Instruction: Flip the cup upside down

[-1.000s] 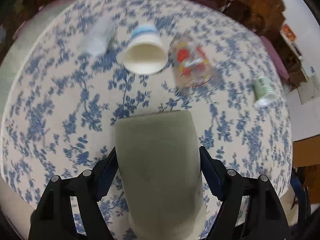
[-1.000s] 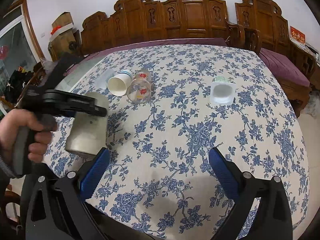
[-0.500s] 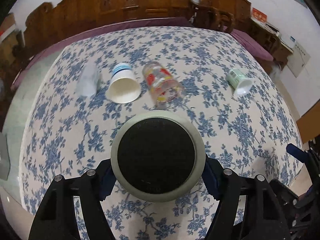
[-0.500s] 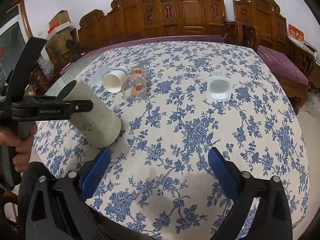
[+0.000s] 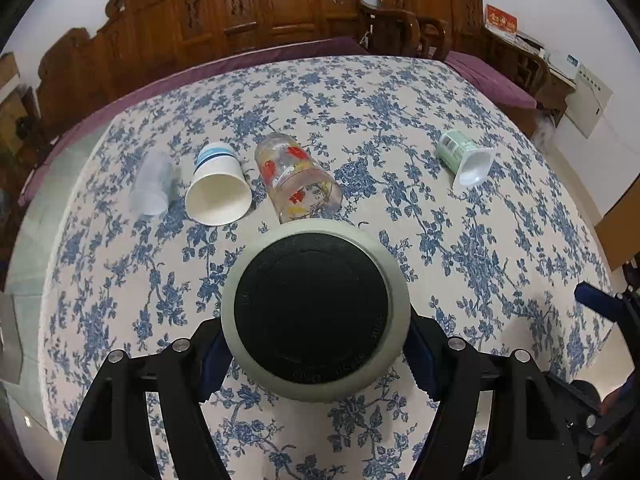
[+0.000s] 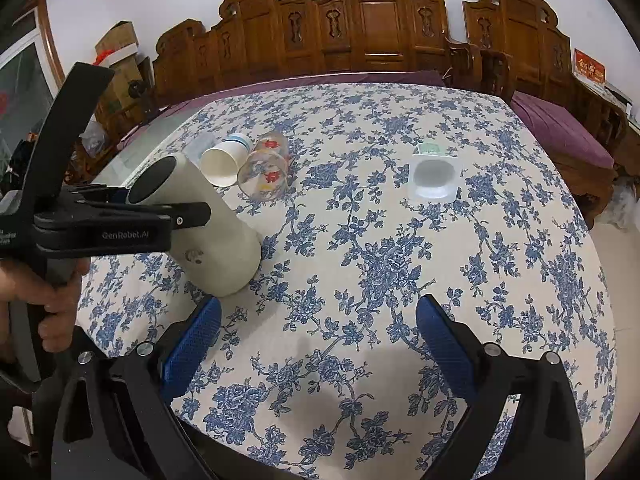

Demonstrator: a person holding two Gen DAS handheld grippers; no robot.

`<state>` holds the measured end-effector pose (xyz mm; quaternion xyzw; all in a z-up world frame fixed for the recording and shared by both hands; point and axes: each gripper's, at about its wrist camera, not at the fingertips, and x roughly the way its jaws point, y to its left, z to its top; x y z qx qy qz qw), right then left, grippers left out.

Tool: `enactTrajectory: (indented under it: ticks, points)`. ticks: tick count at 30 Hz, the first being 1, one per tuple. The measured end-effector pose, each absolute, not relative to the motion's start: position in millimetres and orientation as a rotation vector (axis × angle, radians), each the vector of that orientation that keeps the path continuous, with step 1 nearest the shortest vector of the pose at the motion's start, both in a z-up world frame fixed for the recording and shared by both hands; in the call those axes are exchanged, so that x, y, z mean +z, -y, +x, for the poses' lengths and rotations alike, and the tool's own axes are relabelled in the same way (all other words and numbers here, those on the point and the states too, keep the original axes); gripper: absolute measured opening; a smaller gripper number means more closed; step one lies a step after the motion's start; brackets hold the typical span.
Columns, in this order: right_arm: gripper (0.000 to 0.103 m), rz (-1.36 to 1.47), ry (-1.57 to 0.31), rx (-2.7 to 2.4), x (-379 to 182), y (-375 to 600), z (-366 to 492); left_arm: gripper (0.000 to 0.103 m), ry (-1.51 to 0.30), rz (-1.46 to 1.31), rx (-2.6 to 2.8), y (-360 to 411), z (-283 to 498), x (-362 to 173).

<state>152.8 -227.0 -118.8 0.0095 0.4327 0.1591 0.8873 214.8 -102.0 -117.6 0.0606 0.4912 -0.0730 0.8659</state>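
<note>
My left gripper is shut on a grey-green tumbler; its black base faces the left wrist camera. In the right wrist view the tumbler is tilted, black base up and to the left, its lower end touching or just above the tablecloth, with the left gripper clamped across it. My right gripper is open and empty above the table's near edge, to the right of the tumbler.
On their sides at the back lie a clear plastic cup, a white paper cup and a printed glass. A green-and-white yogurt cup lies to the right. Carved wooden chairs stand behind the table.
The left gripper has turned the tumbler over: a second ago I saw its side, now its black base faces the camera and it leans down onto the cloth. The right gripper stayed put.
</note>
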Motion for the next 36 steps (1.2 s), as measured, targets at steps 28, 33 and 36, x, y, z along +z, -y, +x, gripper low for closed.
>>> enactTrajectory:
  ticks: [28,33,36]
  points:
    - [0.100,0.072,-0.770,0.300,-63,197,119,0.095,-0.840,-0.020,-0.125,24,97,-63]
    - [0.100,0.094,-0.772,0.293,-61,189,105,0.095,-0.816,0.023,-0.087,14,77,-56]
    - [0.100,0.092,-0.765,0.287,-61,184,93,0.095,-0.801,0.009,-0.088,6,65,-52]
